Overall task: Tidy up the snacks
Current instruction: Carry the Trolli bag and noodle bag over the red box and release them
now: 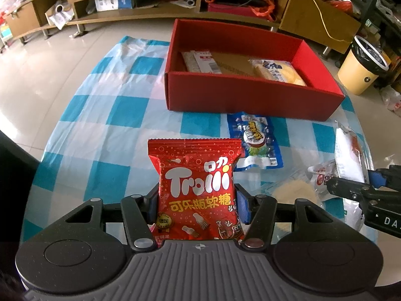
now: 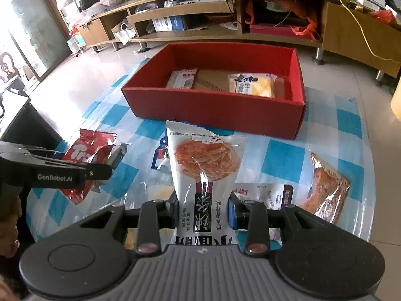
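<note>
left gripper [image 1: 198, 202]: my jaws are partly closed and pinch the red Trolli bag [image 1: 198, 188] by its lower half; the bag stands upright between the pads, its top seam pointing away from me, clear of the surface [image 1: 75, 125].

red box [image 1: 250, 100]: it lies ahead of my left jaws and a little to the right, open side up, long axis running across my view. I judge the bag has to travel forward and over the near wall.

box contents: a pale wrapped pack [image 1: 200, 61] rests at the box's left end and a yellow pack [image 1: 278, 71] at its right; bare cardboard floor shows between them, which looks the likeliest landing spot.

blue packet [image 1: 255, 141]: it lies flat on the checked cloth just before the box, under the path my left bag would take.

right gripper [image 2: 203, 212]: my jaws are nearly closed on the white snack pouch [image 2: 203, 168], gripped at its lower part, long axis pointing away toward the box.

nearer hand: both stand short of the near wall; I cannot tell which is closer.
</note>
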`<state>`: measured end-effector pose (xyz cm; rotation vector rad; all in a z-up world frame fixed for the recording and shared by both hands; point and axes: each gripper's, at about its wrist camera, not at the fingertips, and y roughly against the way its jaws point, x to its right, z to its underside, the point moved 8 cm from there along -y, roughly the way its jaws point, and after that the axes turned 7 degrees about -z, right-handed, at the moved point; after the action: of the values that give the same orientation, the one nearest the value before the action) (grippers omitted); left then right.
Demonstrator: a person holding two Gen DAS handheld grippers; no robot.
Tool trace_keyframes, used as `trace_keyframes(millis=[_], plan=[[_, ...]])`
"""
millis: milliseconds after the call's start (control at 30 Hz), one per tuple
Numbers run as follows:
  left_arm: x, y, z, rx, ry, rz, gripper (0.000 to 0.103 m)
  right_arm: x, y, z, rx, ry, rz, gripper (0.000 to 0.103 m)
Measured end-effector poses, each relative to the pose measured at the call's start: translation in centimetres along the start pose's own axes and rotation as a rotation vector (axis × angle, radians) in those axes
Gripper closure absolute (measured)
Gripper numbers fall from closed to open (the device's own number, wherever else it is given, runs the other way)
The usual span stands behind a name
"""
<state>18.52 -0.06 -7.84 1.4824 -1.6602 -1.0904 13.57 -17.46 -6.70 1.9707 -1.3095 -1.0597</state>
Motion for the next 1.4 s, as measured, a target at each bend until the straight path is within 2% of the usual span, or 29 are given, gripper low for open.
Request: trace_keyframes(millis=[867,1400], plan=[[3.1,2.1,-5.8,0.114,0.017,0.046,0.038,0.6,1.4,-5.9,0.127,-0.014,-0.006,0.069],[4.3,1.0,-11.3,0.168,0.04,0.038,0.038,2.2,0.7,-11.5,0.205,-0.053,0.001,0.069]])
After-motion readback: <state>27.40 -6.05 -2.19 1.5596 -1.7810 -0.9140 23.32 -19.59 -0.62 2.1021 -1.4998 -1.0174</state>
